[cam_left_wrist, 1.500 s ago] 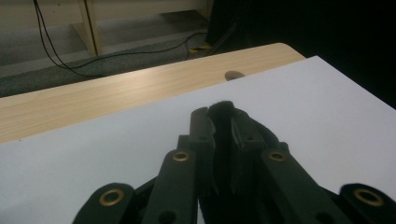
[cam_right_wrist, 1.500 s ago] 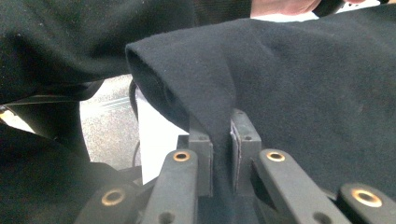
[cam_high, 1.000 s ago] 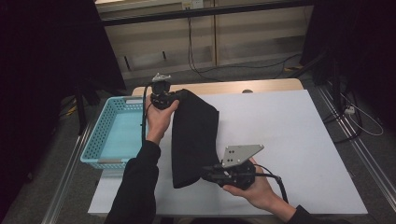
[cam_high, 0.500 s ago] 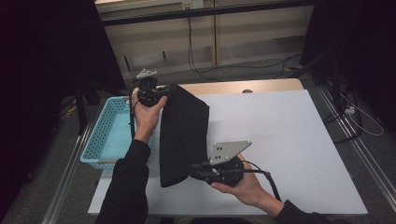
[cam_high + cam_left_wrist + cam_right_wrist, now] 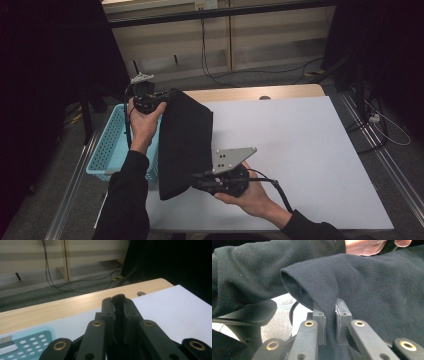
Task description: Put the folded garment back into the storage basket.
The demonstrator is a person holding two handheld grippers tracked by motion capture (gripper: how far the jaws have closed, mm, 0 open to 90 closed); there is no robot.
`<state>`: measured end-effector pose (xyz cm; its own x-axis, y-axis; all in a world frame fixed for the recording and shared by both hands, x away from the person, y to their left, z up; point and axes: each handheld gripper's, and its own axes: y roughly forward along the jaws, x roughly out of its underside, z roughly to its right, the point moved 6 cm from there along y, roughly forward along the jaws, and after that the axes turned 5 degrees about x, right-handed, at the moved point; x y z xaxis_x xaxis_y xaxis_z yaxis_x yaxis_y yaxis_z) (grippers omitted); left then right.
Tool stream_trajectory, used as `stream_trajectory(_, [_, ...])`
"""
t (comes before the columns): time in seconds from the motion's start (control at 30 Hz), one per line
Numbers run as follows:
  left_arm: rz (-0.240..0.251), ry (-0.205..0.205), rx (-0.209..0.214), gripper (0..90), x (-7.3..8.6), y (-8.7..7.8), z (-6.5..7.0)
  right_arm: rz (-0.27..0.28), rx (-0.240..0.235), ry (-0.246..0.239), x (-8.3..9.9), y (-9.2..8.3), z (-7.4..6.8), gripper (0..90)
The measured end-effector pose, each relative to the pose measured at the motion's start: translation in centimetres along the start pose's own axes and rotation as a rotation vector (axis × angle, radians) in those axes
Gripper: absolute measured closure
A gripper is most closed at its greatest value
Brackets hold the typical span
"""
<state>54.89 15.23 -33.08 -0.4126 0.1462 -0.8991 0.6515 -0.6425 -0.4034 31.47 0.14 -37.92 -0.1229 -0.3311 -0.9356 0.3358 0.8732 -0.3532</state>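
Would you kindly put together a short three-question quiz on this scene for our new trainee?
1. True or false: each hand-held gripper is shut on the black cloth.
2. What stands at the table's left edge, under the left hand-held gripper?
A) a red bucket
B) a light blue basket
C) a cardboard box
3. Which part of the cloth does the right hand-held gripper pinch: near end or far end?

Key:
1. True.
2. B, the light blue basket.
3. The near end.

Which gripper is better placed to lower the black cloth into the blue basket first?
Left, probably: the left gripper pinches the black cloth right beside the blue basket; the right gripper grips it over the table.
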Motion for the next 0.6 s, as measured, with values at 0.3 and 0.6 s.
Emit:
stream_trajectory(0.3, [0.034, -0.027, -0.011, 81.5, -0.3, -1.6, -2.2, -0.002, -0.020, -0.006, -0.8, 2.2, 0.1, 82.3])
stream_trajectory(0.6, [0.044, -0.042, -0.032, 81.5, -0.6, -2.3, -4.4, 0.001, -0.032, -0.005, -1.7, 4.3, 0.7, 82.3])
